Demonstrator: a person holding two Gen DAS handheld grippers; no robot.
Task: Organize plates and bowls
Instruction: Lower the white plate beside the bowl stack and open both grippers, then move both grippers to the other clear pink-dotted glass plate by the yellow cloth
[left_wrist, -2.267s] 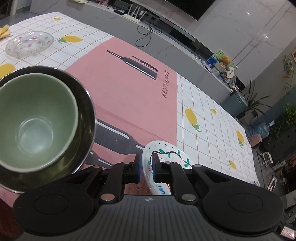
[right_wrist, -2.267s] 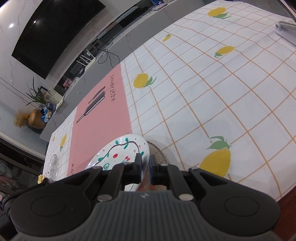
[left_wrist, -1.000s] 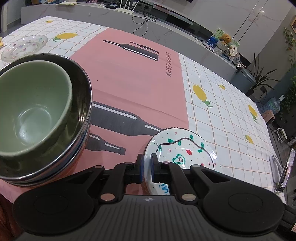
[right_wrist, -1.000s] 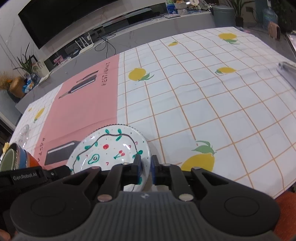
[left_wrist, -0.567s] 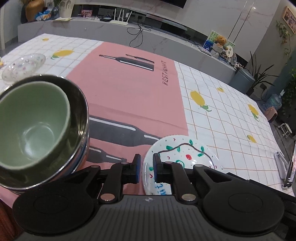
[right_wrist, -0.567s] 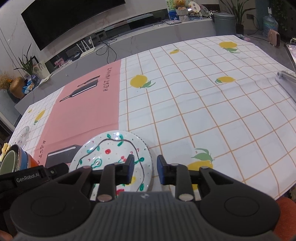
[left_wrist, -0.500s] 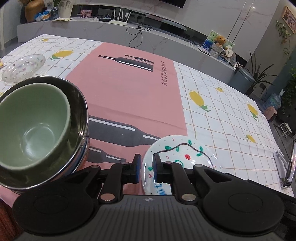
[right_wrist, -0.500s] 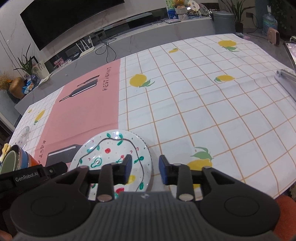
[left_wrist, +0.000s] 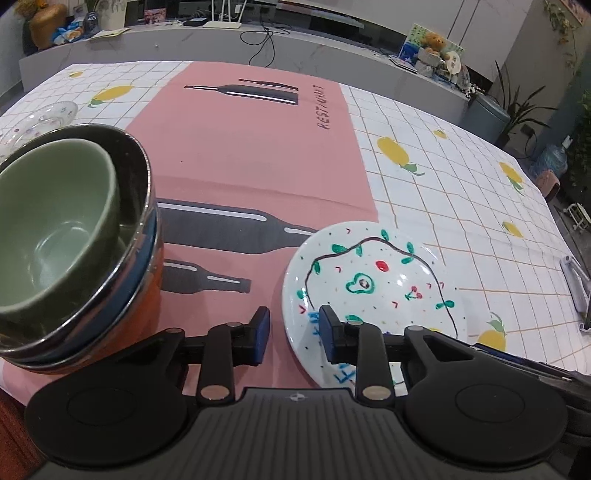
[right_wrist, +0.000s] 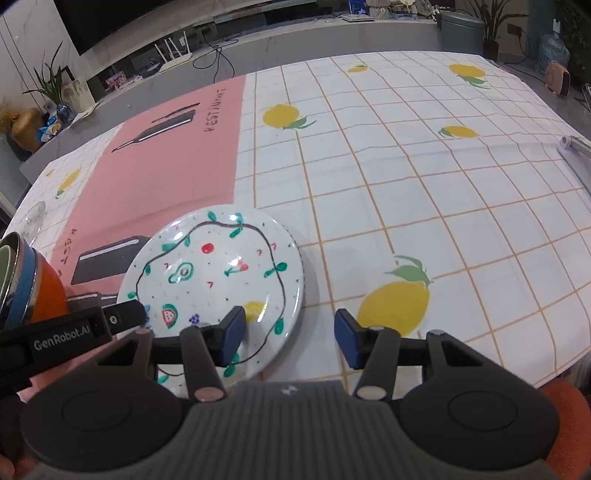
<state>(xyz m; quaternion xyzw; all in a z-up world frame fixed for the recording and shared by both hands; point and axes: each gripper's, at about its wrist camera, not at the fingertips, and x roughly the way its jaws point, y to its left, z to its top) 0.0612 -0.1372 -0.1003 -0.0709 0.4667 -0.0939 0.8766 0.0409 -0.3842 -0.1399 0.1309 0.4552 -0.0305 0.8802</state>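
Painted plate (left_wrist: 373, 273) lies flat on the desk (right_wrist: 424, 192), low centre of both views, straddling the seam between the pink panel and the white lemon-check cloth. Nothing rests on it.

Left gripper (left_wrist: 293, 334): jaws have just been opening and now stand released. Near left rim of the plate lies between the fingers; the right finger (left_wrist: 328, 334) hangs over the plate, the left one over pink cloth. Neither pad presses on the rim.

Right gripper (right_wrist: 290, 338): jaws have just been opening and stand wider, released. The left finger (right_wrist: 232, 336) hangs over the plate's near right edge, the right one over bare cloth beside the lemon print. No grip on anything.

Bowl stack (left_wrist: 70, 251) fills the left of the left view: green bowl (left_wrist: 51, 236) nested in a steel bowl, with blue and orange bowls below it. The stack stands near the plate's left side, apart from it.

Glass dish (left_wrist: 40, 118) lies alone, upper left of the left view, well apart from both stack and plate.

Assessment: bowls appear gathered into one stack. Plate appears set down and let go at its place. Outstanding, in my judgement: the glass dish has yet to be brought in, likely to join the plate. A metal object (right_wrist: 576, 155) at the right edge is unidentified.
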